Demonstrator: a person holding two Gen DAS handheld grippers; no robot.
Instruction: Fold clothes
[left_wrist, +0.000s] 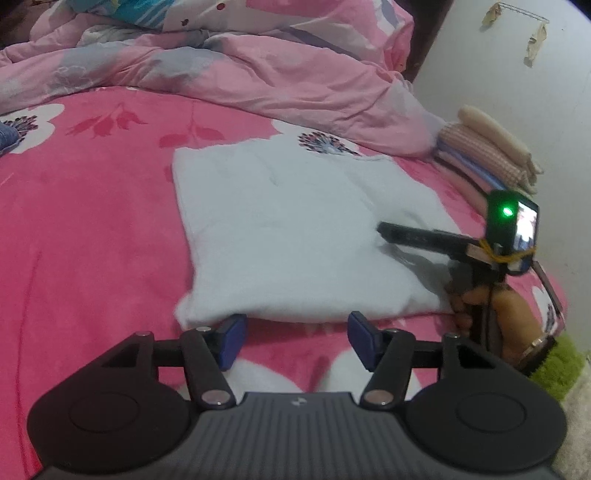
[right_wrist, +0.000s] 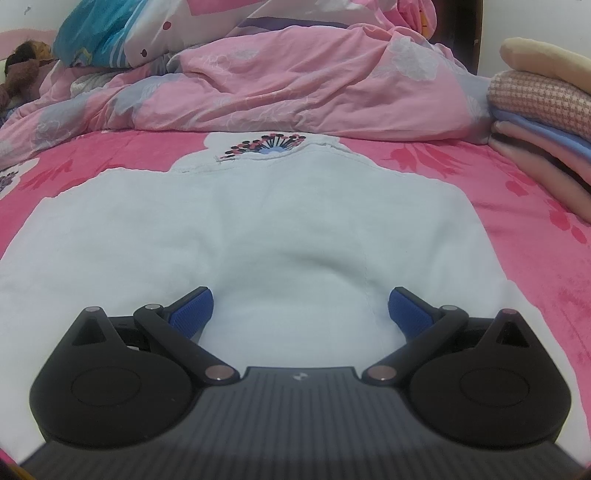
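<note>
A white garment lies folded into a rough rectangle on the pink flowered bed sheet. My left gripper sits just short of the garment's near edge, its blue pads partly apart with only bed sheet between them. My right gripper hovers low over the white garment near its right side, jaws wide apart and gripping nothing. In the left wrist view the right gripper reaches in from the right, held by a hand.
A crumpled pink quilt is heaped across the far side of the bed. A stack of folded clothes sits at the right edge by the wall. A green rug shows past the bed's right side. A stuffed toy lies far left.
</note>
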